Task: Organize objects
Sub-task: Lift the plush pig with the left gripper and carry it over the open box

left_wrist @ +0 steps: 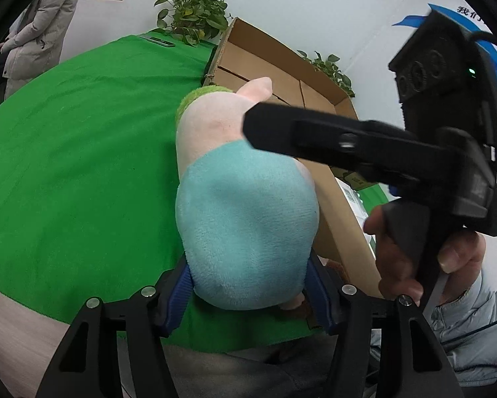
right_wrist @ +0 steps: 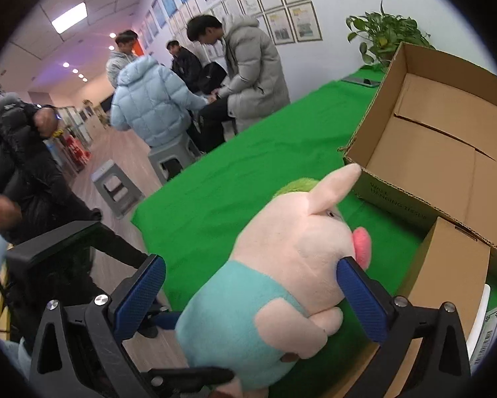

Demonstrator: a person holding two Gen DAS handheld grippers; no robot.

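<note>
The left gripper [left_wrist: 248, 293] is clamping the plush pig [left_wrist: 241, 205] by its teal lower body at the bottom centre of the left wrist view, over the green cloth [left_wrist: 82, 152]. The right gripper [right_wrist: 251, 295] is standing apart around the pig's middle, one pad just under the snout. The cardboard box [right_wrist: 447, 152] is sitting open at the right.

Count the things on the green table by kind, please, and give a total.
Plush pig toy: 1
Cardboard box: 1
Potted plants: 2
Flat dark device: 1
Total: 5
</note>
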